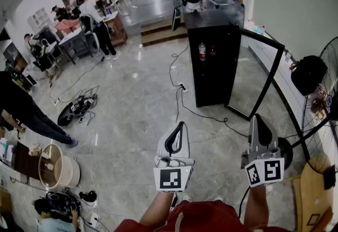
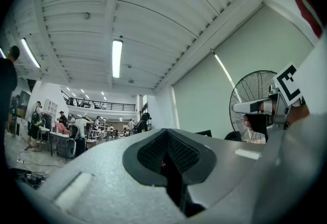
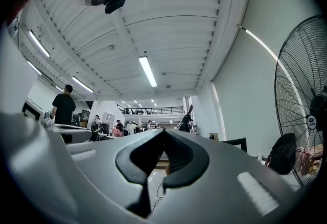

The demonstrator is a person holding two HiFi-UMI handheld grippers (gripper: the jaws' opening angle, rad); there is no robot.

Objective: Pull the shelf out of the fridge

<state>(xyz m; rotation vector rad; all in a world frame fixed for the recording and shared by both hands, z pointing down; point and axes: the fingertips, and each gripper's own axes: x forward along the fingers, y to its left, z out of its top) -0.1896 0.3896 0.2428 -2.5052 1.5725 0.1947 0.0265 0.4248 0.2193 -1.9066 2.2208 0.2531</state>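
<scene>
Closest to the camera, above a red garment (image 1: 203, 219), the two tools are held side by side over the floor. Each ends in a white cube printed with square black markers, one cube (image 1: 171, 178) on the left and the other (image 1: 263, 171) on the right. The left gripper (image 1: 180, 126) has a matte, pale grey plastic shell with a grainy surface. Its black ribbed pads are pressed together and there is nothing between them. The right gripper (image 1: 255, 119) has the same smooth wedge shape. Its tips meet as well, and it holds nothing — only a thin slit lower down lets the floor show through.

The floor (image 1: 132, 114) is made of large polished grey stone tiles with a soft shine, and a thin black cable (image 1: 177, 100) curls across it.

At the right edge stands a round fan (image 1: 323, 104) with a cage of thin metal wire.

Farther ahead, well apart from both grippers, is the fridge (image 1: 211, 18) — a tall, glossy black box. Its glass door (image 1: 277, 67) in a black frame is swung open to the right. Inside, a clear bottle (image 1: 202, 51) with a red label stands beside a dark bottle (image 1: 212, 50). The shelf is inside this fridge, but the interior is too dark to see it.
</scene>
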